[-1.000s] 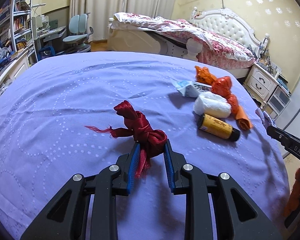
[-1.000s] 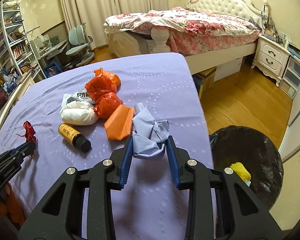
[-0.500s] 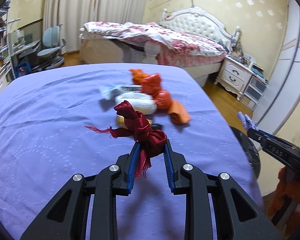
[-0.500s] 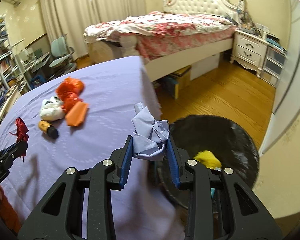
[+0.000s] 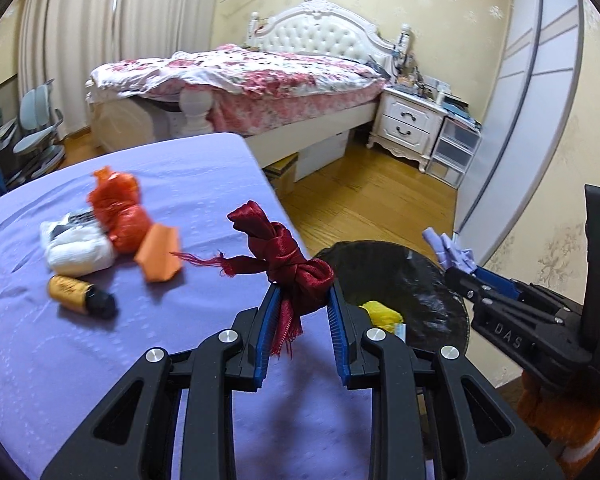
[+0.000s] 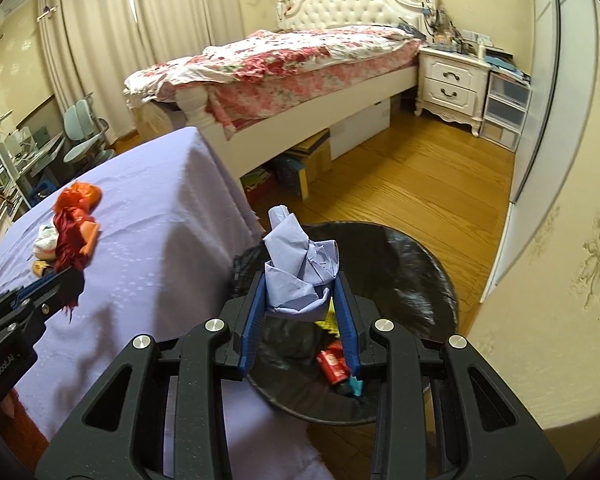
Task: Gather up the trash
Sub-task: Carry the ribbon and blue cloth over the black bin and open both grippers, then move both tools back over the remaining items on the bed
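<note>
My left gripper (image 5: 300,300) is shut on a knotted dark red ribbon (image 5: 288,252) above the purple table's right edge, close to the black-lined trash bin (image 5: 420,276). My right gripper (image 6: 300,284) is shut on a crumpled pale blue paper (image 6: 300,268) directly over the trash bin (image 6: 412,276), which holds a yellow item, a red can and other bits. The right gripper with the blue paper (image 5: 452,252) also shows at the right of the left wrist view. The left gripper with the red ribbon (image 6: 72,240) shows at the left of the right wrist view.
On the purple tablecloth (image 5: 80,360) lie an orange net bag (image 5: 120,208), an orange wrapper (image 5: 160,252), a white wad (image 5: 80,248) and a small yellow bottle with a black cap (image 5: 80,292). Behind are a bed (image 6: 300,60), a nightstand (image 6: 452,76) and wooden floor (image 6: 420,192).
Both grippers swung right from over the table toward the bin, each still holding its item. The right gripper now hangs over the bin; the left has reached the table's edge.
</note>
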Available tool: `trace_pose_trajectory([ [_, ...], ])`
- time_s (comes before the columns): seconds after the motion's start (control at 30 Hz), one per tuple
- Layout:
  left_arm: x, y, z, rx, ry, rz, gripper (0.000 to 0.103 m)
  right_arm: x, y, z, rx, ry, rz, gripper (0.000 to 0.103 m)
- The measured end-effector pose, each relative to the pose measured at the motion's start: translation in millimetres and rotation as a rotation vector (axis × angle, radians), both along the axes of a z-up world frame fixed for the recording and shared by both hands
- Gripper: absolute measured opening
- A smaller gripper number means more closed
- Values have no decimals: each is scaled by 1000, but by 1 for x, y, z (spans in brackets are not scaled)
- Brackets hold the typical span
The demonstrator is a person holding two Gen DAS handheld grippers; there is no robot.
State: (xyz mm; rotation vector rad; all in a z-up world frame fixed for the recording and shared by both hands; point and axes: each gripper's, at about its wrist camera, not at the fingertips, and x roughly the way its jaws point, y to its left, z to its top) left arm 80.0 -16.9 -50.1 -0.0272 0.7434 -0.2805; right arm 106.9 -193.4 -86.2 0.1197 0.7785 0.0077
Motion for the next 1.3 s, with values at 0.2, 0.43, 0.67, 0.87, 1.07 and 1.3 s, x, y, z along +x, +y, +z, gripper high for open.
trace_pose_trajectory([
  [0.2,16,-30,-8,43,14,-44,27,7,-24,-12,20,21,-36,33],
  [0.43,34,-56,-18,80,44,-74,27,16,-39,-23,39,43,-55,33],
  [0.67,42,-63,-24,91,72,-77,43,22,-49,-30,41,58,-74,34],
  [0.87,37,-61,-21,82,46,-61,69,24,-54,-32,34,64,-102,40],
  [1.07,35,-58,-17,80,32,-45,73,18,-57,-30,31,55,-117,46],
  [1.3,26,-36,-12,96,23,18,73,14,-45,-23,38,47,-92,48],
])
